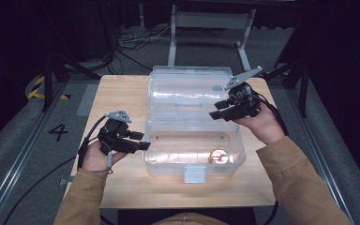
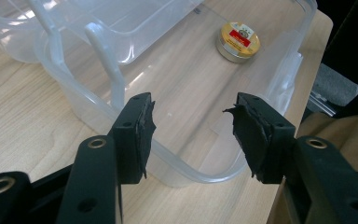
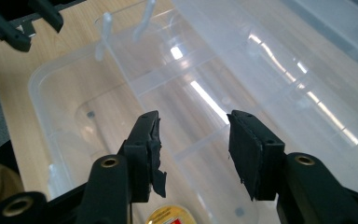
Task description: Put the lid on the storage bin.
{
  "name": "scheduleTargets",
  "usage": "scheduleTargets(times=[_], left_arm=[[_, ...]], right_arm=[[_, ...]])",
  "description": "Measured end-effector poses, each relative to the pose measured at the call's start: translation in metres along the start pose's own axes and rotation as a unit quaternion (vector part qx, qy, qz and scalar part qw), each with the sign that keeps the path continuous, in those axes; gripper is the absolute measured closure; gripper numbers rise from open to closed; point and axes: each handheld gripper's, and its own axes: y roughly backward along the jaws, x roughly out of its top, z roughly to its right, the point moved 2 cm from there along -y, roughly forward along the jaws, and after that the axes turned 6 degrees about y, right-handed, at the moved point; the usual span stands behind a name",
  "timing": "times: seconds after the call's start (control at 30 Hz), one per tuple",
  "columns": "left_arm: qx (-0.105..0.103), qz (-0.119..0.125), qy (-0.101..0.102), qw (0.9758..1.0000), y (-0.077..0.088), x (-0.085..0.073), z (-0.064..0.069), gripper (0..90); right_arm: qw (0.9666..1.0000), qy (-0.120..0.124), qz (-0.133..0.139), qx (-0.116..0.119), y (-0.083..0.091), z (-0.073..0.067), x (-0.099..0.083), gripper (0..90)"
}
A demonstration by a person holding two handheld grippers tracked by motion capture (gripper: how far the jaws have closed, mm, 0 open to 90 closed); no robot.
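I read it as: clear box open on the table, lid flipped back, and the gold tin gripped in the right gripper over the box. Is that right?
Not quite. The gold tin is not gripped: it lies on the floor of the clear box, near its front right corner, as the high view shows. The right gripper hangs over the box with nothing between its jaws. The lid is flipped back, as you said.

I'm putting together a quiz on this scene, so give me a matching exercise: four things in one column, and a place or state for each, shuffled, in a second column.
Things:
1. round tin
2. clear plastic box
3. left gripper
4. right gripper

Places or states:
A. lid folded back, standing open on the wooden table
B. held above the box's open lid, jaws empty
C. lying inside the box, near its right end
D. at the box's left end, jaws open and empty

Pairs: 1-C, 2-A, 3-D, 4-B
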Motion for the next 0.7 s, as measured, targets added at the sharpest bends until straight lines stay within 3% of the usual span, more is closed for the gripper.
scheduleTargets(times=[0.17,0.47,0.7], left_arm=[[-0.001,-0.003,-0.002,1.0,-0.001,-0.001,0.002,48.1],[-0.002,-0.008,-0.002,1.0,-0.003,-0.002,0.003,48.0],[-0.004,-0.012,-0.005,0.9999,-0.006,-0.002,0.005,48.0]], right_arm=[[1.0,0.006,0.002,0.001,-0.01,0.011,0.016,54.8],[0.9997,0.021,0.008,0.003,-0.027,0.018,0.034,55.8],[0.9998,0.005,0.006,0.017,-0.047,0.035,0.035,58.1]])
